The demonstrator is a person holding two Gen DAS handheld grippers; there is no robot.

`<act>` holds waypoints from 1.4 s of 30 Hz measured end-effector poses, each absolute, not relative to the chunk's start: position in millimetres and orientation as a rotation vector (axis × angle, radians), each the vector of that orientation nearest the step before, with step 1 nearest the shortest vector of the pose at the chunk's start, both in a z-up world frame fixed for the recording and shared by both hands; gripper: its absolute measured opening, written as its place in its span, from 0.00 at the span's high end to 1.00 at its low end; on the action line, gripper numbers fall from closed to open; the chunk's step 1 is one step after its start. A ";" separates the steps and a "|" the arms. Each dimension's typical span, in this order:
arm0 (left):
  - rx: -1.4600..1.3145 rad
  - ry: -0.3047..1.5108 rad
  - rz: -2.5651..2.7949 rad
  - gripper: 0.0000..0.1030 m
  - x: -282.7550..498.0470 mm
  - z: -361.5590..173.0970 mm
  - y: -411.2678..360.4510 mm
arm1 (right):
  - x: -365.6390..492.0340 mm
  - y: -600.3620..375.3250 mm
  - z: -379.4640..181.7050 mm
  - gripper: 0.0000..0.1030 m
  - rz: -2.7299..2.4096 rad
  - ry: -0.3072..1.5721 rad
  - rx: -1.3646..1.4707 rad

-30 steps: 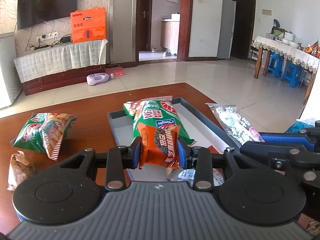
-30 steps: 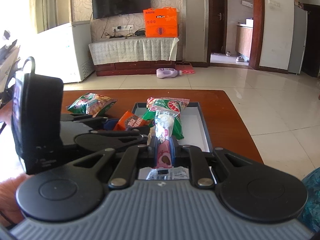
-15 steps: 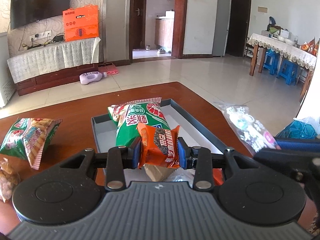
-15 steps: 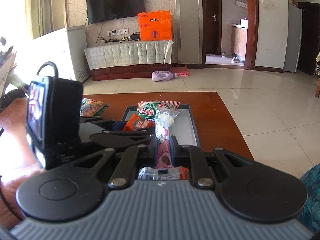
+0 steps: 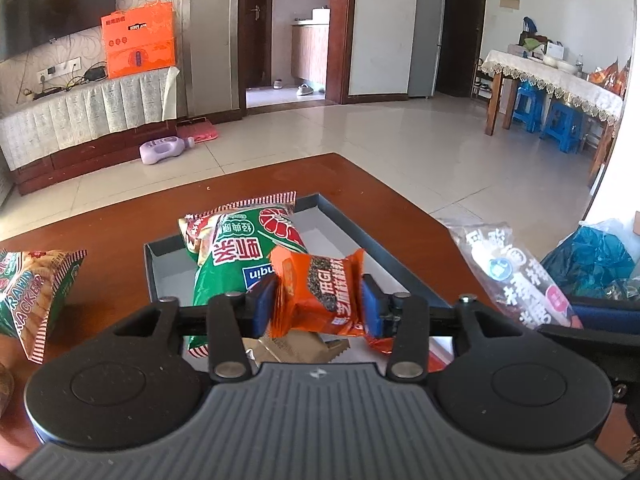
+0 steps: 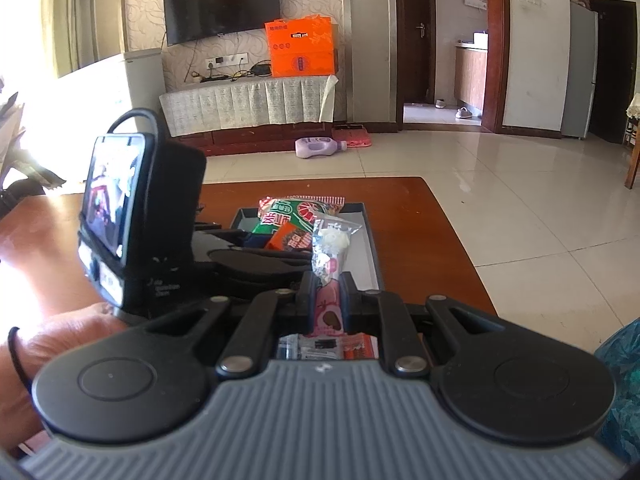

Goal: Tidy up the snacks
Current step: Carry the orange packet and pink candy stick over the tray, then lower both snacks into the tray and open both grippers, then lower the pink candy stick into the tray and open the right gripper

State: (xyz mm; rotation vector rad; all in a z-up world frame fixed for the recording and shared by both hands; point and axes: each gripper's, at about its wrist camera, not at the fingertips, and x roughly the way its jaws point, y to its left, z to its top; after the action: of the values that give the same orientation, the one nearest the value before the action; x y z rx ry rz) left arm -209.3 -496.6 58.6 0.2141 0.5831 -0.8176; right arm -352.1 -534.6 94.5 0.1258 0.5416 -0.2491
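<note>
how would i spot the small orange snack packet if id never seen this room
Start at the brown wooden table and find the dark-rimmed tray on it. Above the tray's near end, the small orange snack packet sits between the blue pads of the left gripper, whose jaws are opening. Unlike the bigger green shrimp cracker bag beside it, it is orange with a speckled dark panel.

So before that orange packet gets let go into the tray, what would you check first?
1. Orange packet over the tray: ok.
2. Left hand-held gripper releasing: ok, its jaws are opening with the packet between them.
3. Landing spot: not ok, a brown packet lies just below and the green bag crowds beside it.
4. Right hand-held gripper out of the way: ok, off to one side, shut on a clear-and-pink packet.
5. Tray steady on the table: cannot tell.
</note>
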 end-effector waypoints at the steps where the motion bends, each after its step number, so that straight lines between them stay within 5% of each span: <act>1: 0.213 0.584 -0.820 0.49 -209.1 58.4 -496.8 | -352.2 -535.1 94.3 0.86 -0.249 0.542 0.127; 19: 0.246 0.619 -0.829 0.25 -211.0 46.5 -493.2 | -346.9 -537.0 97.3 0.86 -0.249 0.539 0.140; 42: 0.210 0.596 -0.898 0.24 -232.9 47.6 -431.0 | -334.0 -535.6 87.6 0.85 -0.231 0.597 0.149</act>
State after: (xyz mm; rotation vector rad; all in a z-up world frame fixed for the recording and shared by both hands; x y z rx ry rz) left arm -232.9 -431.0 47.6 0.2096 0.5961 -0.8978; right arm -334.0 -535.6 87.6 0.1492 0.5973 -0.2307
